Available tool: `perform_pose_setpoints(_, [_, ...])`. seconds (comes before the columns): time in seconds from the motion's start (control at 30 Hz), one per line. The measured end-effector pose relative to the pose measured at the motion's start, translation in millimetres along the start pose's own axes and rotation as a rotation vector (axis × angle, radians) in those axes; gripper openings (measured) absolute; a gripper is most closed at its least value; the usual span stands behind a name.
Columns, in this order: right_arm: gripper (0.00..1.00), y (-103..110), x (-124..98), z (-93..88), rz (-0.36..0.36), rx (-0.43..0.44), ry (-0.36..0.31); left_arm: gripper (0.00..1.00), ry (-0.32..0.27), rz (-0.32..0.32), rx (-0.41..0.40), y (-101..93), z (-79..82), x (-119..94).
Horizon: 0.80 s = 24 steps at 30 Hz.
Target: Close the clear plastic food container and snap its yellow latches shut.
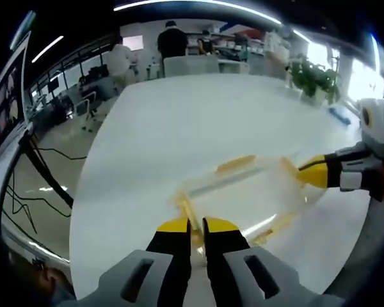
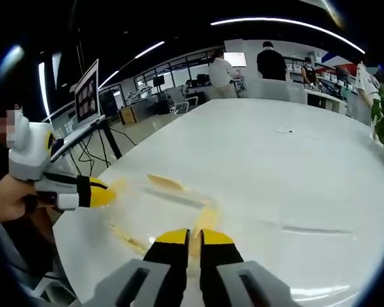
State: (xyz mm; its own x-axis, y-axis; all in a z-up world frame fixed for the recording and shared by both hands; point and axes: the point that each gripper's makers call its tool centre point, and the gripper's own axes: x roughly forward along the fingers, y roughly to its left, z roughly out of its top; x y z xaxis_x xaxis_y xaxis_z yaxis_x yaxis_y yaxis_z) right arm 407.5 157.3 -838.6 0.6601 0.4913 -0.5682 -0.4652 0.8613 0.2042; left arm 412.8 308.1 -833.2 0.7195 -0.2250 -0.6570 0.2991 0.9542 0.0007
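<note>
step: latching, lid looks down | clear plastic food container (image 1: 246, 192) with yellow latches (image 1: 235, 164) on white desk (image 1: 179, 121) | left gripper (image 1: 197, 225) nearly together at near latch | right gripper (image 2: 194, 236) nearly together at opposite end | next: press latch until it snaps

A wide white counter (image 1: 179, 128) carries the clear container (image 1: 246, 192), which lies near the counter's near edge, blurred, with yellow latches (image 1: 237, 164) on its sides. A potted plant (image 1: 315, 80) stands at the far corner beyond the container. A small blue thing (image 1: 339, 116) lies near the plant.
</note>
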Motion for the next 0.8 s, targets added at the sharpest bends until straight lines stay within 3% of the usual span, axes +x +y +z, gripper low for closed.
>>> perform_pose_setpoints(0.8, [0.01,8,-22,11.5,0.009,-0.008,-0.022,0.04,0.001,0.022,0.007,-7.7,8.3,-25])
